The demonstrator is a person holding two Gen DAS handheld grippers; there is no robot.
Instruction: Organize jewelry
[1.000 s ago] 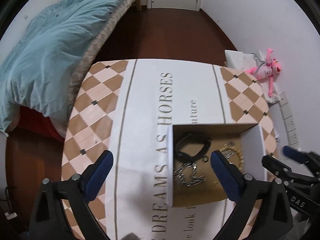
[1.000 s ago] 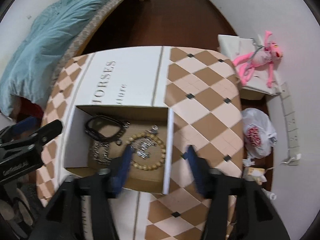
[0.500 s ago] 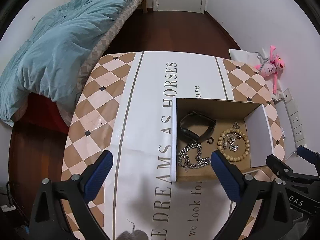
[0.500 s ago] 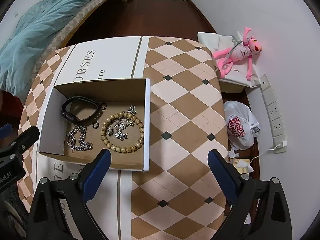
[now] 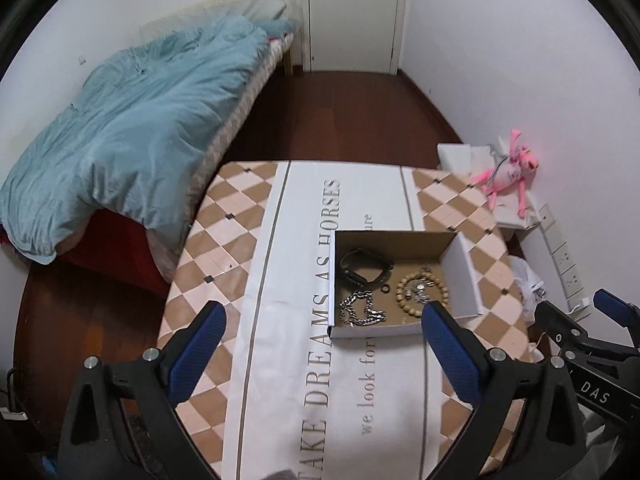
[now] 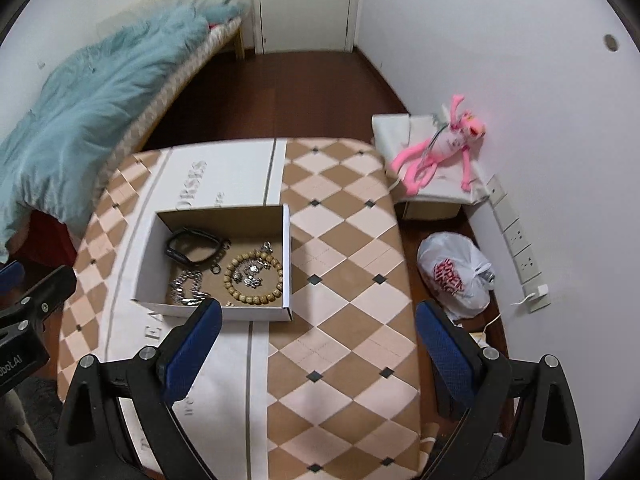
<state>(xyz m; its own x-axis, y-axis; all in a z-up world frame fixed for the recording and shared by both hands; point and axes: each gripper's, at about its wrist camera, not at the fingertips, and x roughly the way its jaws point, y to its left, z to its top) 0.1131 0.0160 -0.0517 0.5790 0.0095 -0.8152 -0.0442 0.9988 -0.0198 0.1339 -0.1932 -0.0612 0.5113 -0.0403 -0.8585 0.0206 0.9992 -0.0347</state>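
Near the worktop's (image 6: 344,264) right edge, open box (image 6: 286,256) holding bead bracelet (image 6: 253,278), black band (image 6: 194,246), silver chain (image 6: 186,288); left gripper (image 5: 320,344) and right gripper (image 6: 318,344) above, fingers released, empty
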